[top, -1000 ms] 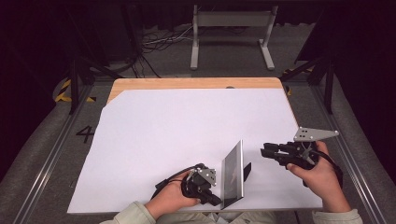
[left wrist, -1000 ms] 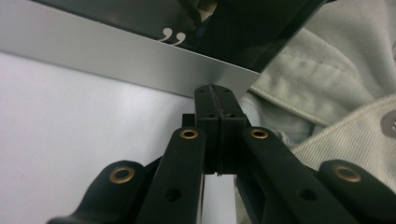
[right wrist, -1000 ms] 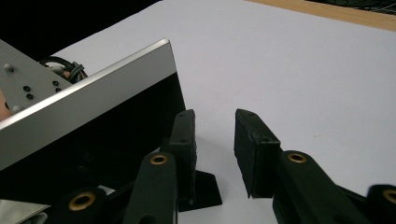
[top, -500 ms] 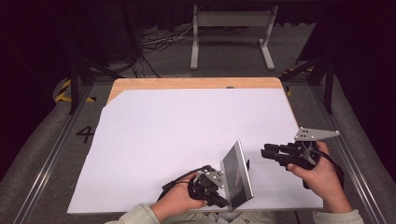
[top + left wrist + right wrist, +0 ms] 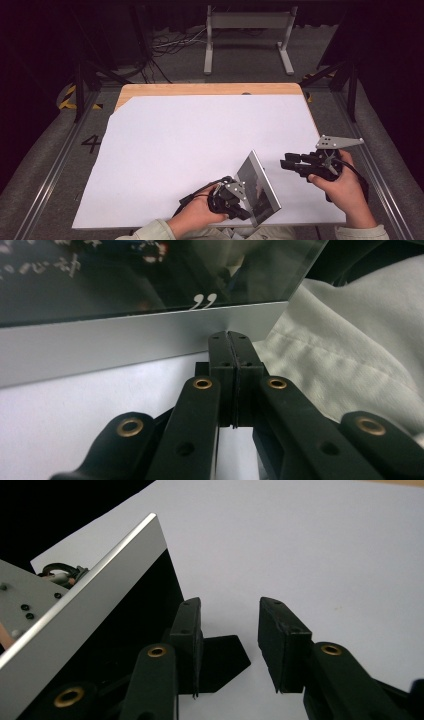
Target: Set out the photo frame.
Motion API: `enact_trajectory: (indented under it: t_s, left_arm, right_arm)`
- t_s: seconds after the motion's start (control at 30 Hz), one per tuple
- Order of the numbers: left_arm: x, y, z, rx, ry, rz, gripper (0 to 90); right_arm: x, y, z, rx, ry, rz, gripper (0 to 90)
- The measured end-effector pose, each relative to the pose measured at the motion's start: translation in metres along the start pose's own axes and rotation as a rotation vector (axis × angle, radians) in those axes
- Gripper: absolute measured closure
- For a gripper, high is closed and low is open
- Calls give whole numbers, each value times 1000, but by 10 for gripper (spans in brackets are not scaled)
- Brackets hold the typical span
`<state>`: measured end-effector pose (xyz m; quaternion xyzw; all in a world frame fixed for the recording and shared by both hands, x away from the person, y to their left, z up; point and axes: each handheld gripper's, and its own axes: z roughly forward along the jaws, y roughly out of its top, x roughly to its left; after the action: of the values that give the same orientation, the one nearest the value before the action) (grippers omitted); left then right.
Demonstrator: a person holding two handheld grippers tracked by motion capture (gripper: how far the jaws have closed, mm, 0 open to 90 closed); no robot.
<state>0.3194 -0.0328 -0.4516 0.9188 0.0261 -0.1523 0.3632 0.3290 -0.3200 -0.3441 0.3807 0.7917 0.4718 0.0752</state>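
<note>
While the silver picture frame (image 5: pixel 257 187) stands tilted near the front edge of the white sheet (image 5: pixel 190 145) that covers the worktop (image 5: pixel 200 90), the left hand-held gripper (image 5: pixel 235 197) is clamped on its lower silver border, with the person's left hand (image 5: pixel 197 217) wrapped around the tool behind it. Seen from the left hand-held gripper view, the two black jaws meet with no visible gap at the flat silver border of the frame (image 5: pixel 125 342), just below the dark glass, which carries pale quotation marks and faint lettering; a white sleeve (image 5: pixel 350 355) lies to the right. To the right of the frame in the high view, the right hand-held gripper (image 5: pixel 290 164) sits in the person's right hand (image 5: pixel 340 185), apart from the frame, pointing toward it. Its jaws have just been opening and now stand apart with nothing between them, as the right hand-held gripper view shows: white sheet (image 5: pixel 310 545) between the pads (image 5: pixel 280 630), and the frame's silver edge (image 5: pixel 100 595) and black back (image 5: pixel 145 610) to the left, with a black stand leg (image 5: pixel 225 660) resting on the sheet.
</note>
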Motion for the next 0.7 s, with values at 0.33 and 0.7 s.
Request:
enact_trajectory:
  t_s: [0.33,0.7]
  left_arm:
    - [2,5,3,-15,29,2,900]
    - [5,-4,-25,-69,70,-39,862]
  right_arm:
    - [-1,0,-2,7,8,42,621]
    - [4,5,-6,37,-16,-13,678]
